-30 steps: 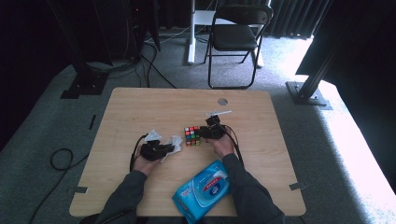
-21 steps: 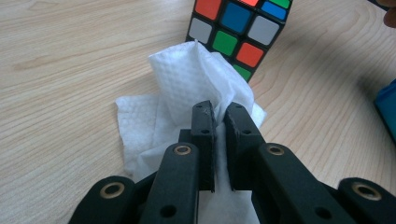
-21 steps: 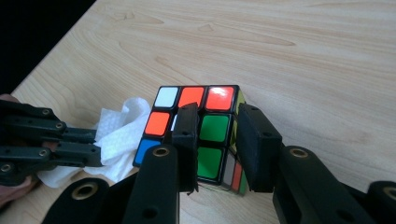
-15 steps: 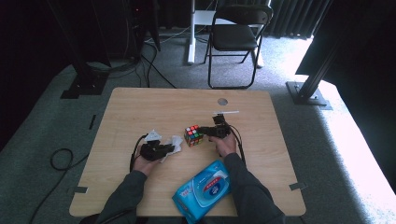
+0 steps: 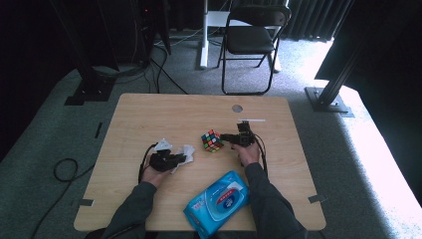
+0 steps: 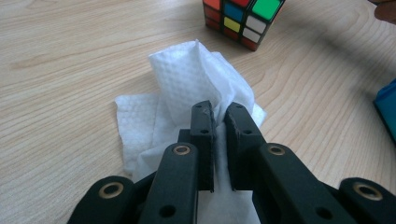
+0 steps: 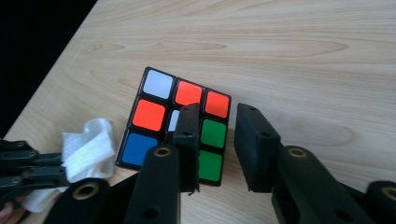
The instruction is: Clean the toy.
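Note:
A scrambled Rubik's cube point(image 5: 211, 140) sits mid-table. My right gripper point(image 5: 225, 137) points left at it from just beside it. In the right gripper view the gripper point(image 7: 217, 116) is open, its left jaw over the cube point(image 7: 159, 112) and the cube's green right edge showing in the gap. My left gripper point(image 5: 180, 159) lies left of the cube on a crumpled white wipe point(image 5: 185, 151). Seen from the left gripper view, that gripper point(image 6: 220, 109) is shut on the wipe point(image 6: 187, 79), with the cube point(image 6: 243, 18) just beyond.
A blue pack of wet wipes point(image 5: 216, 201) lies near the front edge between the person's forearms. The table point(image 5: 149, 114) has a small round hole point(image 5: 237, 108) at the back. A folding chair point(image 5: 251, 40) stands on the floor behind the table.
The right gripper has drifted slightly to the right beside the cube, and the cube has shifted a little with it. The left gripper and wipe have stayed put.

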### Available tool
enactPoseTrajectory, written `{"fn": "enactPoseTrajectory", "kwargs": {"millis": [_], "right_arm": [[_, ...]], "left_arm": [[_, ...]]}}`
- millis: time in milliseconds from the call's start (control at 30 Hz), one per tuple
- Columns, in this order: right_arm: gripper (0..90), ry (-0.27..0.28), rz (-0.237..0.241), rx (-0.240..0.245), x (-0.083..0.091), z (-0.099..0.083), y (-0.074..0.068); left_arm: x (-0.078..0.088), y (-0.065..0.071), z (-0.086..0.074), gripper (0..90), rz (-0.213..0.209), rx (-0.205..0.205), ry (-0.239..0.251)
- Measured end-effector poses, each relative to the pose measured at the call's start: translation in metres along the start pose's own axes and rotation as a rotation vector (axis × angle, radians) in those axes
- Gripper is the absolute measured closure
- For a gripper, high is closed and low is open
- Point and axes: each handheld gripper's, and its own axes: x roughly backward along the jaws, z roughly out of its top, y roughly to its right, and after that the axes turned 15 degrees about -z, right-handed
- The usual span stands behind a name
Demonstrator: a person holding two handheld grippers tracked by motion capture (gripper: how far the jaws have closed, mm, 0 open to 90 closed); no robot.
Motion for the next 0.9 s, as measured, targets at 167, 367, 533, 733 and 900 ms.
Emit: {"fn": "enactPoseTrajectory", "kwargs": {"millis": [167, 367, 533, 733, 900], "right_arm": [[64.6, 0.028, -0.028, -0.004, 0.003, -0.001, 0.002], [52.3, 0.064, -0.039, 0.012, 0.010, 0.002, -0.001], [47.4, 0.066, -0.019, 0.054, 0.010, 0.004, -0.009], [39.5, 0.053, -0.008, 0.112, 0.006, 0.005, -0.021], [32.4, 0.055, -0.022, 0.186, 0.004, 0.004, -0.032]], "left_arm": [[0.000, 0.000, 0.000, 83.0, 0.001, -0.001, 0.000], [0.000, 0.000, 0.000, 82.9, 0.001, -0.001, 0.000], [0.000, 0.000, 0.000, 82.8, 0.001, 0.000, 0.000], [0.000, 0.000, 0.000, 82.7, -0.001, 0.000, -0.001], [0.000, 0.000, 0.000, 82.4, -0.001, 0.000, 0.000]]}}
